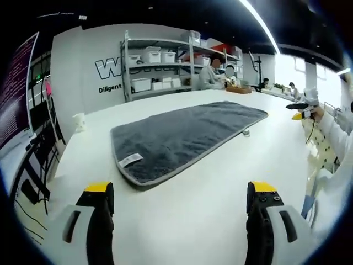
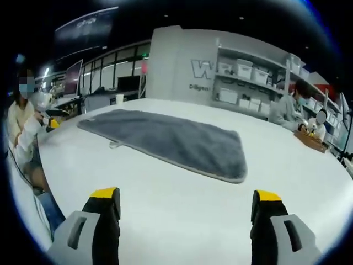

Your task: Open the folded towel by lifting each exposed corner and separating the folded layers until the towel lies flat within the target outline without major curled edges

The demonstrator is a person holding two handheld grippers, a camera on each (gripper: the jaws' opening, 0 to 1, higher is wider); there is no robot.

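Note:
A dark grey towel (image 1: pixel 187 135) lies spread on the white table (image 1: pixel 182 221), with a white label near its close corner. My left gripper (image 1: pixel 181 193) hangs open above bare table, short of the towel's near edge, with nothing between its yellow-tipped fingers (image 1: pixel 98 190). In the right gripper view the same towel (image 2: pixel 165 141) stretches across the table (image 2: pixel 176 221) from the other side. My right gripper (image 2: pixel 185 200) is open too, over bare table and apart from the towel.
Shelving (image 1: pixel 165 66) with white bins stands against the back wall, and a seated person (image 1: pixel 210 74) works near it. Another person (image 2: pixel 25 127) sits at the table's edge, holding a yellow-tipped tool. A monitor stand (image 1: pixel 38 127) stands left of the table.

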